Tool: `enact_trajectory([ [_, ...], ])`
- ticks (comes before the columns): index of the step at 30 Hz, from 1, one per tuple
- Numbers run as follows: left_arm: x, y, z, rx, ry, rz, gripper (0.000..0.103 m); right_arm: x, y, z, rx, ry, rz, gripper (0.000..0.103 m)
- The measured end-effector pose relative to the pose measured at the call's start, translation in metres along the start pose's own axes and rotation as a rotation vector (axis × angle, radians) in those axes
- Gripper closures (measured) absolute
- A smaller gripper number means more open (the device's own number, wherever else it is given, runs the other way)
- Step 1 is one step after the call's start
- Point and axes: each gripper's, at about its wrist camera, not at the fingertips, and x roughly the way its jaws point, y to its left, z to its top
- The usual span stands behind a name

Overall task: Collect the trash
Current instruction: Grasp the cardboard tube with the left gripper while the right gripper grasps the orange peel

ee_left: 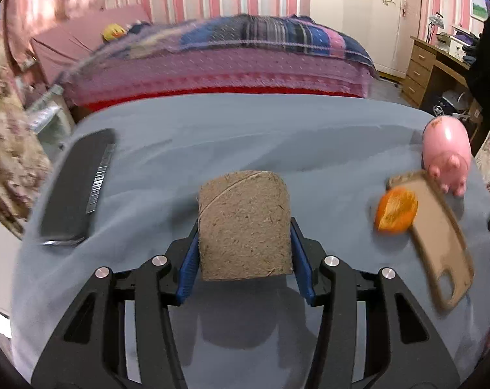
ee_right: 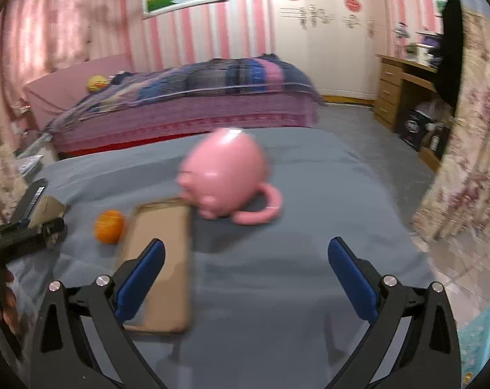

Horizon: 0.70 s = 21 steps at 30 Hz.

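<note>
My left gripper (ee_left: 245, 246) is shut on a brown fibrous block (ee_left: 245, 223) and holds it above the grey-blue cloth (ee_left: 212, 142). An orange peel (ee_left: 396, 214) lies to its right, beside a tan cutting board (ee_left: 439, 243). In the right wrist view my right gripper (ee_right: 245, 272) is open and empty above the cloth, with the cutting board (ee_right: 160, 259) under its left finger, the orange peel (ee_right: 109, 226) further left, and the left gripper with the block (ee_right: 47, 209) at the far left edge.
A pink pig figure (ee_right: 225, 181) stands on the cloth ahead of the right gripper; it also shows in the left wrist view (ee_left: 447, 152). A black flat object with a barcode (ee_left: 76, 188) lies at the left. A bed (ee_left: 212, 55) stands behind, a wooden desk (ee_right: 403, 87) at the right.
</note>
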Motion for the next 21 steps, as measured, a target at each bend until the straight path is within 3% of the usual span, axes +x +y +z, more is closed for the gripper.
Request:
enact_trajectory([
  [3,-0.002,0.016,0.003,-0.032,-0.004,0.033,0.054,0.006,0.029,0.0,-0.042,0.016,0.03,0.005],
  [6,0.001,0.032,0.005,-0.073,0.01,-0.015,0.054,0.014,0.057,0.004,-0.066,0.031,0.056,0.005],
  [10,0.01,0.046,0.0,-0.054,0.038,0.029,0.054,0.026,0.088,0.009,-0.111,0.049,0.065,0.006],
  [12,0.011,0.057,0.0,-0.089,0.05,0.005,0.054,0.031,0.101,0.013,-0.125,0.064,0.074,0.017],
  [16,0.003,0.066,0.002,-0.081,0.021,0.03,0.054,0.039,0.119,0.014,-0.146,0.084,0.097,0.025],
  [18,-0.001,0.07,0.002,-0.081,0.007,0.031,0.054,0.043,0.129,0.011,-0.179,0.099,0.098,0.039],
  [21,-0.001,0.076,0.001,-0.098,0.013,0.024,0.054,0.048,0.141,0.006,-0.211,0.122,0.097,0.051],
])
